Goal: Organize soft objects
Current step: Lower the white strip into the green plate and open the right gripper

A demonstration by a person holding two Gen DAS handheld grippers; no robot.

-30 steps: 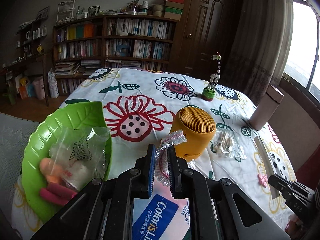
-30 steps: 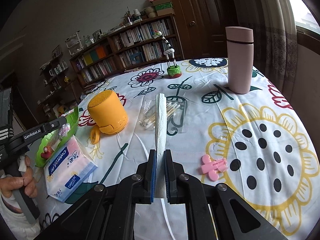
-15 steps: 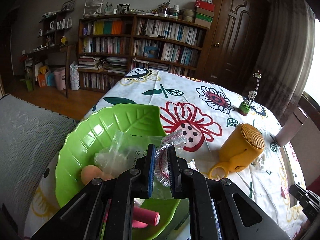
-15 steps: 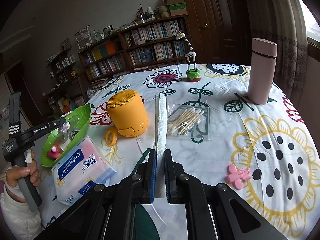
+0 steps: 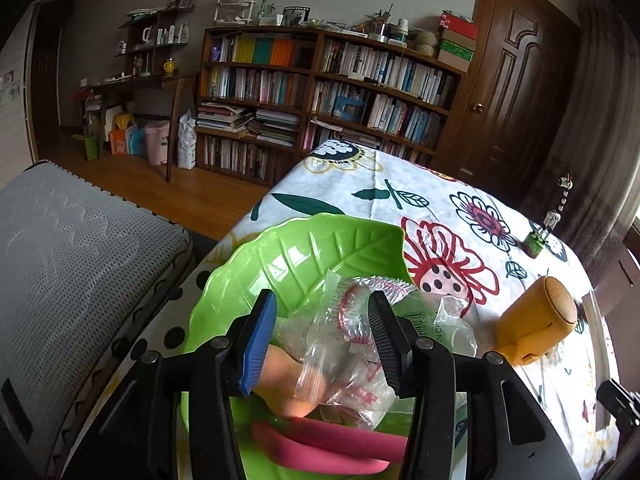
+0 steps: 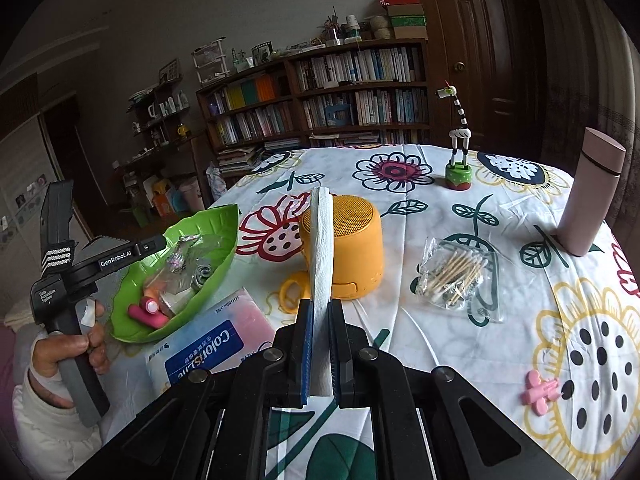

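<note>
A green leaf-shaped bowl (image 5: 304, 256) (image 6: 208, 224) sits at the table's left edge. It holds a clear bag with a pink-and-white frilly item (image 5: 352, 320), an orange sponge (image 5: 288, 384), a pink cylinder (image 5: 320, 444) and other clear bags. My left gripper (image 5: 320, 308) hangs open just over the bowl, and the frilly bag lies loose between its spread fingers. In the right wrist view a hand (image 6: 68, 352) holds the left gripper (image 6: 160, 242) by its handle. My right gripper (image 6: 320, 312) is shut on a folded white paper towel (image 6: 322, 248), which stands upright above the table.
On the flowered cloth are a yellow speaker (image 6: 344, 248), a tissue pack (image 6: 208, 344) beside the bowl, a bag of cotton swabs (image 6: 456, 276), a pink bottle (image 6: 592, 196), a toy giraffe (image 6: 458, 152) and a pink clip (image 6: 540, 392). A grey mesh cushion (image 5: 60, 260) lies left of the table.
The left gripper swung left from the speaker to over the bowl and opened, letting go of the frilly bag. The right gripper kept its hold on the towel and drifted slightly.
</note>
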